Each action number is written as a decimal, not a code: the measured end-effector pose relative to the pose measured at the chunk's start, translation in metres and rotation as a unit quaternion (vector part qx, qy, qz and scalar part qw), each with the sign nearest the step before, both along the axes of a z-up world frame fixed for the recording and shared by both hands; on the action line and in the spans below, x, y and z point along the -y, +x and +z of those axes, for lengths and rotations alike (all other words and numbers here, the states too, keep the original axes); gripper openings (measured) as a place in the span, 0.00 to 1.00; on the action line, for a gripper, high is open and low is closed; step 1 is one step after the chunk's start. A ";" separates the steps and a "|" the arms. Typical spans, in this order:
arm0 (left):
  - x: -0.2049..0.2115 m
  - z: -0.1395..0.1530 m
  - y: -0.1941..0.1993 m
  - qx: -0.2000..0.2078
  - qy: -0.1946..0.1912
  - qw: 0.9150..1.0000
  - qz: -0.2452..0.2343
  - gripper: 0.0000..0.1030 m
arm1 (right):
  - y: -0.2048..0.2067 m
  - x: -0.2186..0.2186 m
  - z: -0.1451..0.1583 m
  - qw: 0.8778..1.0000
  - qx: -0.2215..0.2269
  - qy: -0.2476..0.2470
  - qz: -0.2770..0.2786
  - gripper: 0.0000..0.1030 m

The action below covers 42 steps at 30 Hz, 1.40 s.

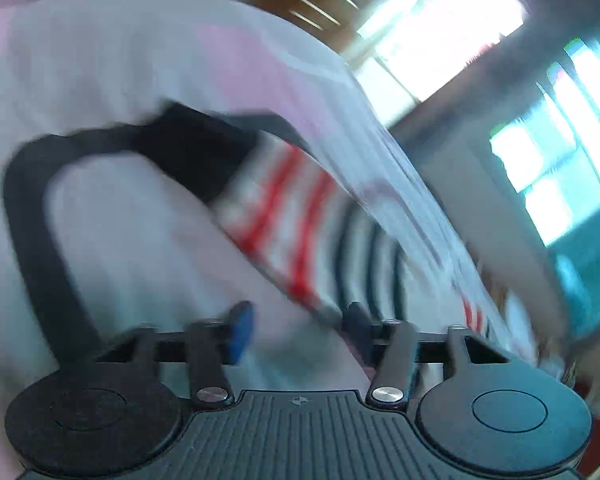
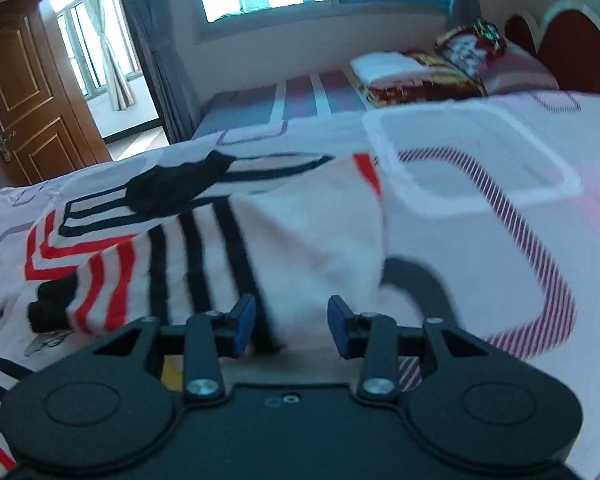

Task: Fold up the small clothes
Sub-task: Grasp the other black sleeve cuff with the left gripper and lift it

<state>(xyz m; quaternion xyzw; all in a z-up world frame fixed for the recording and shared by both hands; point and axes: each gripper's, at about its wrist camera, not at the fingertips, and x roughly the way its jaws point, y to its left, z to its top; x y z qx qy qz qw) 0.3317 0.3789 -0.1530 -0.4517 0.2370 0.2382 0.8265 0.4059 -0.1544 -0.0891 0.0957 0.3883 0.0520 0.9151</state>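
Left wrist view, badly blurred: the left gripper (image 1: 300,330) has white cloth with red and black stripes (image 1: 284,220) running between its fingers; whether it pinches, I cannot tell.

Right wrist view: the right gripper (image 2: 291,328) stands released over the same striped garment (image 2: 220,240), which lies on the pink patterned bedsheet (image 2: 480,184).

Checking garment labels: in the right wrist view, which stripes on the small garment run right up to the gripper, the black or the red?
The black stripes reach down beside the right gripper; the red stripes lie further left.
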 end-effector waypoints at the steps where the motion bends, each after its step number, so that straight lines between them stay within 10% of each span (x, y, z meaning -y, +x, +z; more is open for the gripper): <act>1: -0.013 -0.008 -0.003 0.015 -0.022 1.000 0.012 0.24 | -0.001 -0.007 0.000 1.000 -0.004 0.000 -0.004 0.38; 5: -0.055 -0.046 -0.008 0.089 -0.128 0.987 0.033 0.07 | -0.003 -0.031 0.004 1.000 -0.011 -0.004 -0.011 0.39; 12: -0.066 -0.047 0.008 0.100 -0.157 0.982 0.028 0.08 | -0.001 -0.058 0.017 1.000 -0.006 -0.003 -0.019 0.39; 19: -0.044 -0.038 -0.024 0.174 -0.162 0.970 0.044 0.61 | -0.005 -0.066 0.021 1.000 -0.003 -0.021 -0.019 0.39; 26: -0.046 -0.031 0.002 0.182 -0.126 0.974 0.055 0.68 | -0.009 -0.065 0.018 0.999 -0.010 -0.020 -0.028 0.39; 31: -0.048 -0.034 0.001 0.160 -0.105 0.979 0.075 0.35 | -0.009 -0.060 0.018 0.999 -0.008 -0.017 -0.034 0.39; 36: -0.051 -0.033 0.002 0.153 -0.089 0.982 0.064 0.33 | -0.013 -0.045 0.019 0.999 -0.007 -0.009 -0.047 0.39; 39: -0.054 -0.023 0.015 0.118 -0.056 0.990 0.044 0.12 | -0.016 -0.035 0.017 0.998 -0.010 -0.005 -0.054 0.39; 42: -0.039 0.009 0.022 0.108 0.024 0.994 0.018 0.12 | -0.019 -0.026 0.016 0.998 -0.009 -0.001 -0.059 0.39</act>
